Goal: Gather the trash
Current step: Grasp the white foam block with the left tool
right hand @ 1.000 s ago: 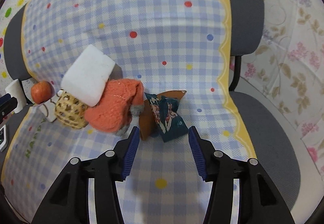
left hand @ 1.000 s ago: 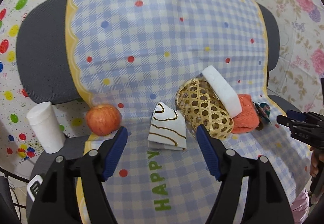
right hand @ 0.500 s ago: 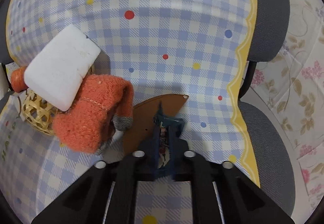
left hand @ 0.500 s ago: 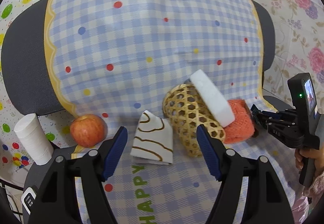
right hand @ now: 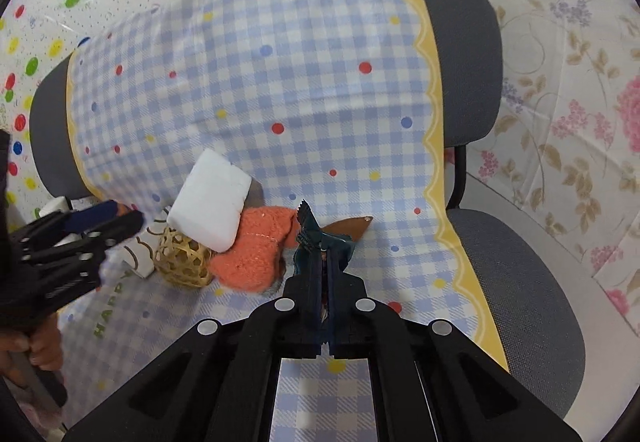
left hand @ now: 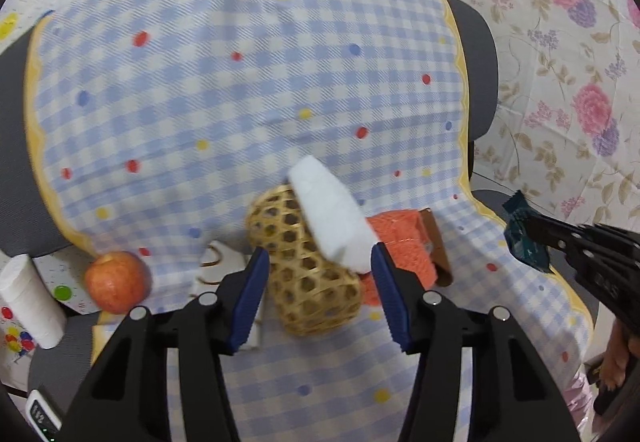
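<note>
My right gripper (right hand: 323, 262) is shut on a dark teal snack wrapper (right hand: 306, 230) and holds it lifted above the checked cloth; the wrapper (left hand: 520, 238) also shows at the right of the left wrist view. My left gripper (left hand: 318, 278) is open and empty, its jaws on either side of a woven bamboo basket (left hand: 308, 274) lying on its side. A white foam block (left hand: 332, 214) leans on the basket. A folded white paper with brown lines (left hand: 216, 266) lies left of the basket, partly hidden by my left finger.
An orange knitted cloth (left hand: 400, 242) and a brown leather piece (left hand: 436, 246) lie right of the basket. A red apple (left hand: 116, 282) and a white paper cup (left hand: 30, 306) sit at the left. The checked cloth (right hand: 280, 82) covers a grey chair (right hand: 532, 282).
My right gripper closed on the teal wrapper and lifted it off the cloth. My left gripper moved right, from the folded paper to straddle the basket.
</note>
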Demonstrator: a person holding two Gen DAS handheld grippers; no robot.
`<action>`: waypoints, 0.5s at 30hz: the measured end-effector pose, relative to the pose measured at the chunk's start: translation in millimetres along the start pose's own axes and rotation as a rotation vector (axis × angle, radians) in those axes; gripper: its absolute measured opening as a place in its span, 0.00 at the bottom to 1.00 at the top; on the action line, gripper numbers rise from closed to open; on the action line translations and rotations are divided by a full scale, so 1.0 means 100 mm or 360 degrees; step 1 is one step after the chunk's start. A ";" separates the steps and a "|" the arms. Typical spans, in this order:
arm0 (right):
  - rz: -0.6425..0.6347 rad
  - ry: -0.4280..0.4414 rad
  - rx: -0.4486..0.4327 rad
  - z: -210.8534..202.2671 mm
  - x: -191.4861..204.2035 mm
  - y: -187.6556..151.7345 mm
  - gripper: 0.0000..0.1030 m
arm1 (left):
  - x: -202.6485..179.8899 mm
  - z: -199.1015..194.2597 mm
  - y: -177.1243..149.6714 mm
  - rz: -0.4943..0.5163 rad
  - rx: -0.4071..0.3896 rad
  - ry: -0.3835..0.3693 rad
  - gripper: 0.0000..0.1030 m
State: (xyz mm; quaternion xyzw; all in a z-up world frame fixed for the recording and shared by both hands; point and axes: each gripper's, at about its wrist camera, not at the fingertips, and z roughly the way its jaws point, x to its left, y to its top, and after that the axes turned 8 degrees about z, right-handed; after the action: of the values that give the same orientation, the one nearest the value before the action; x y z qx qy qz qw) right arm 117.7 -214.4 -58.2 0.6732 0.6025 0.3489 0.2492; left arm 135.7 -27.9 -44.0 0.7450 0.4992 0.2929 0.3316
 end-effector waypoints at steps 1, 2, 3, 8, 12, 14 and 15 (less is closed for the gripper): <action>0.0003 -0.0007 -0.0011 -0.02 -0.01 -0.01 0.02 | -0.02 0.09 0.03 -0.0020 0.0026 -0.0010 0.50; 0.0008 -0.0012 -0.0025 -0.03 -0.02 -0.01 0.02 | -0.03 0.15 0.05 -0.0039 0.0046 -0.0019 0.50; 0.0012 -0.0012 -0.0031 -0.05 -0.03 -0.02 0.02 | -0.03 0.19 0.06 -0.0055 0.0060 -0.0026 0.50; 0.0055 0.0001 -0.0015 -0.02 -0.11 -0.04 0.02 | -0.02 0.42 0.14 -0.0142 0.0122 -0.0049 0.50; 0.0086 0.0004 -0.0002 0.01 -0.15 -0.07 0.03 | 0.03 0.61 0.16 -0.0222 0.0198 -0.0077 0.49; 0.0090 0.0003 0.0002 0.01 -0.16 -0.09 0.03 | 0.06 0.68 0.14 -0.0273 0.0228 -0.0112 0.38; 0.0088 0.0003 0.0004 0.01 -0.16 -0.10 0.03 | 0.07 0.67 0.14 -0.0292 0.0222 -0.0132 0.34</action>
State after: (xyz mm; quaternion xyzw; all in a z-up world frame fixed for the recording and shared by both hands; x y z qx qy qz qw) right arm 111.3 -229.1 -68.8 0.6898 0.5843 0.3553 0.2380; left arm 197.3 -38.8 -73.2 0.7290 0.5702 0.1948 0.3248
